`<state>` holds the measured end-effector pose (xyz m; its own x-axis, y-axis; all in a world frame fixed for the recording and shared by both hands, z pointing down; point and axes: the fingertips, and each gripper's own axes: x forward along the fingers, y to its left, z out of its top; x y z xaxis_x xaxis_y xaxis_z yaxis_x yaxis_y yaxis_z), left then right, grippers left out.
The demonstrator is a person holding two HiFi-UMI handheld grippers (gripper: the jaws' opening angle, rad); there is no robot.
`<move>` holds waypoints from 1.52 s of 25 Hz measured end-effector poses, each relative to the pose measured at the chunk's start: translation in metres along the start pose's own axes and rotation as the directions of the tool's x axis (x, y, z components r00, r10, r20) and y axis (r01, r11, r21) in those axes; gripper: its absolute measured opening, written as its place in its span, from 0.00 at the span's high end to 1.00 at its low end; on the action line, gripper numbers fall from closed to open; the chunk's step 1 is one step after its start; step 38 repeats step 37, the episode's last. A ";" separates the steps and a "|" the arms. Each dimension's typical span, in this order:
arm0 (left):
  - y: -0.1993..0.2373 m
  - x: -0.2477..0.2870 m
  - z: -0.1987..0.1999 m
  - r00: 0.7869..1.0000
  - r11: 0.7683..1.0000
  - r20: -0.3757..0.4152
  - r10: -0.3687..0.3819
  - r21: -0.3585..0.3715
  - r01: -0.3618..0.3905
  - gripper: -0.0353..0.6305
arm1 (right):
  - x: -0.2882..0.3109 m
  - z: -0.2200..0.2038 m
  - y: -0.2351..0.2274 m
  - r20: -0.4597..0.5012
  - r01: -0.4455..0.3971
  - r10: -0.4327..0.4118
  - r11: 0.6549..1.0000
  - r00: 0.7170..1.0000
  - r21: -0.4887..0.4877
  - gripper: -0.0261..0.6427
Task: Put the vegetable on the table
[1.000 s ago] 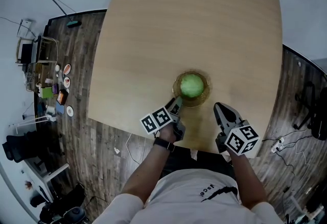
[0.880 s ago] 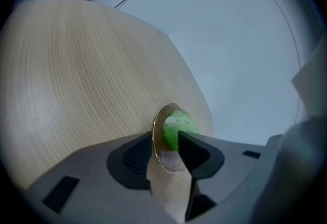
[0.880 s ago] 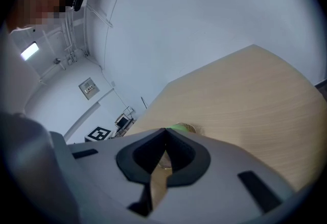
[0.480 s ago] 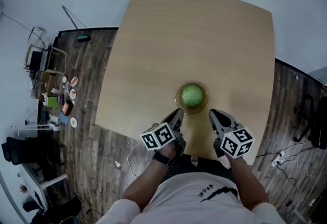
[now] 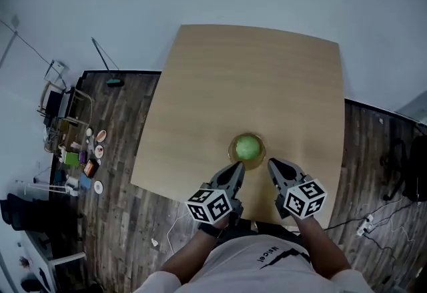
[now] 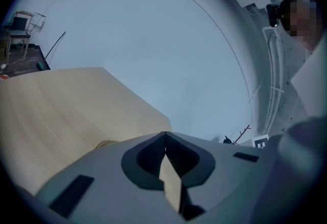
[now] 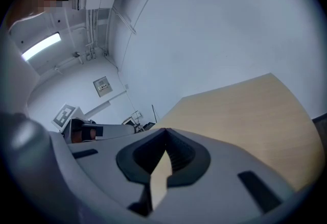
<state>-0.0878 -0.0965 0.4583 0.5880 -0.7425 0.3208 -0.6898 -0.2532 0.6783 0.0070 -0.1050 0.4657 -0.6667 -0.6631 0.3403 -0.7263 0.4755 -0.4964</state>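
A round green vegetable lies in a small brownish bowl near the front edge of the light wooden table. My left gripper is just in front of the bowl on its left side, jaws shut and empty. My right gripper is in front of the bowl on its right side, also shut on nothing. In the left gripper view the jaws meet at the tip, and a sliver of the bowl shows beyond them. In the right gripper view the gripper is shut too, over the tabletop.
Dark wooden floor surrounds the table. Small items and a wire rack stand on the floor at the left. A long-handled tool lies by the wall. A power strip and cables lie at the right.
Both grippers have drawn back from the bowl toward the table's front edge. The head view has pulled away, so the table looks smaller. The vegetable stays in the bowl.
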 end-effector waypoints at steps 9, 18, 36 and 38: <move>-0.062 -0.012 0.026 0.989 0.976 0.036 -0.142 0.174 0.134 0.93 | -0.038 0.028 0.019 0.058 0.073 -0.067 0.993 0.996 -0.095 0.94; -0.078 -0.006 0.016 0.983 0.958 0.003 -0.181 0.224 0.176 0.93 | -0.046 0.031 0.025 0.103 0.120 -0.102 0.974 0.989 -0.191 0.94; -0.074 -0.019 0.015 0.987 0.958 0.012 -0.159 0.245 0.152 0.93 | -0.044 0.027 0.036 0.110 0.119 -0.098 0.971 0.989 -0.207 0.94; -0.074 -0.020 0.015 0.987 0.957 0.013 -0.159 0.246 0.151 0.93 | -0.044 0.027 0.037 0.111 0.119 -0.098 0.971 0.989 -0.207 0.94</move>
